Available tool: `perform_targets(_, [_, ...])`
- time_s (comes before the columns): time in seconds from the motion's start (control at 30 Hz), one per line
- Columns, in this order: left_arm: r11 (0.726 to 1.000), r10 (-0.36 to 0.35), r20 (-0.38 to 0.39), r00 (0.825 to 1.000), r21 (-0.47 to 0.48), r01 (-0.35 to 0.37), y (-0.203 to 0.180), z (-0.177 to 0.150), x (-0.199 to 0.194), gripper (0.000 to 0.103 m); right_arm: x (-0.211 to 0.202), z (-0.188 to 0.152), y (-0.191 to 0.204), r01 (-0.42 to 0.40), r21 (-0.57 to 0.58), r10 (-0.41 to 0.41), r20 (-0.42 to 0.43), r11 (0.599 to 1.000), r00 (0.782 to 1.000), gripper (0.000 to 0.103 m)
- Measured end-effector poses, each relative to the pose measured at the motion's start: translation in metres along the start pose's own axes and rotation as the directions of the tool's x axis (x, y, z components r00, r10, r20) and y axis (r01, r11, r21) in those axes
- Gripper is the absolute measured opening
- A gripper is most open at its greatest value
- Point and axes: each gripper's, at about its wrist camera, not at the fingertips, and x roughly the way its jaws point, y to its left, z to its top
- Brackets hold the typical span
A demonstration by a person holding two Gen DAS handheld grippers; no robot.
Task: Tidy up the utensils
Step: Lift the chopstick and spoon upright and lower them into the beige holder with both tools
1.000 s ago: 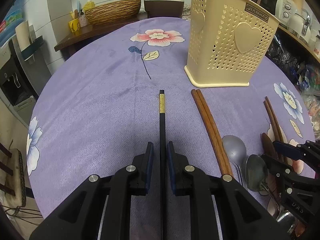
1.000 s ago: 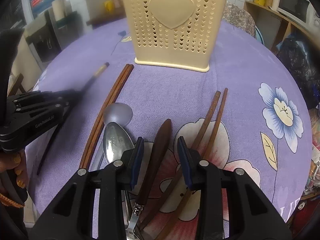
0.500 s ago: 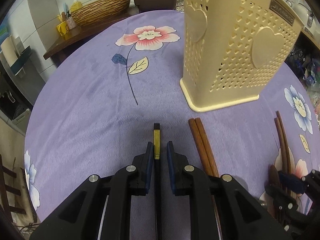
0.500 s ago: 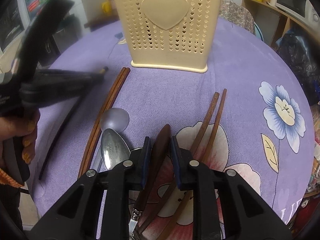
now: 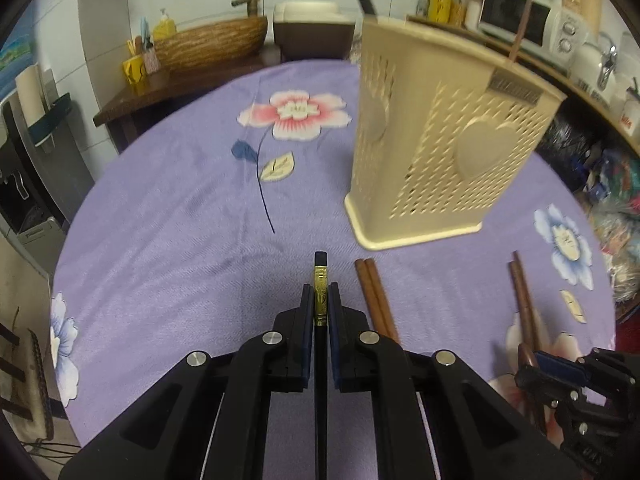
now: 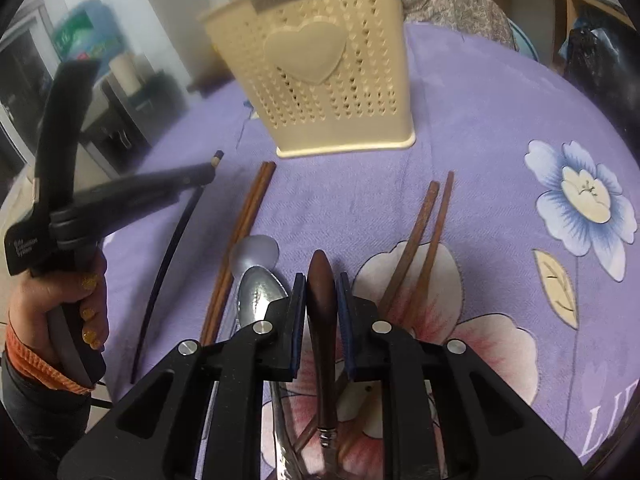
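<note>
Utensils are mid-pickup: the left hand-held gripper (image 5: 320, 300) pinches a black chopstick (image 6: 168, 256), the right hand-held gripper (image 6: 322, 308), jaws just closing, clamps a wooden-handled utensil (image 6: 322, 300) above the worktop (image 5: 180, 240); next, likely the cream holder (image 5: 448, 148).

light: dim, even indoor | shadows: soft under cream utensil basket (image 5: 448, 152) | blur: basket and background smeared by motion | focus: fingers (image 6: 298, 320) sharp | distortion: fisheye bends table (image 5: 168, 216) edges, dark corners
</note>
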Motion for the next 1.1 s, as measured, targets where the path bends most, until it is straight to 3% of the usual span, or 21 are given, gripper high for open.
perform_targets(0.17, [0.999,-0.048,0.095,0.994,-0.013,0.050,0.001,-0.002,-0.041,0.008,-0.041,0.002,-0.005,-0.064,0.001,0.064,0.073,0.998,0.995,0.016])
perform_targets(0.3, [0.995,-0.085,0.184,0.979,-0.028,0.092,0.003,-0.005,-0.079,0.008,-0.072,0.000,-0.004,-0.072,-0.035,0.076,0.124,0.997,0.989,0.016])
perform_targets(0.47, [0.995,-0.088,0.282,0.955,-0.010,0.094,0.004,-0.015,-0.119,0.008,-0.108,-0.008,-0.010,-0.052,-0.063,0.063,0.185,0.997,0.981,0.016])
perform_targets(0.8, [0.988,-0.130,0.361,0.924,-0.033,0.152,0.012,-0.025,-0.152,0.008,-0.134,-0.006,-0.021,-0.024,-0.065,0.039,0.241,0.998,0.970,0.016])
perform_targets(1.1, [0.987,-0.131,0.366,0.922,-0.042,0.156,0.017,-0.023,-0.153,0.008,-0.135,-0.003,-0.016,-0.019,-0.076,0.038,0.250,0.997,0.968,0.016])
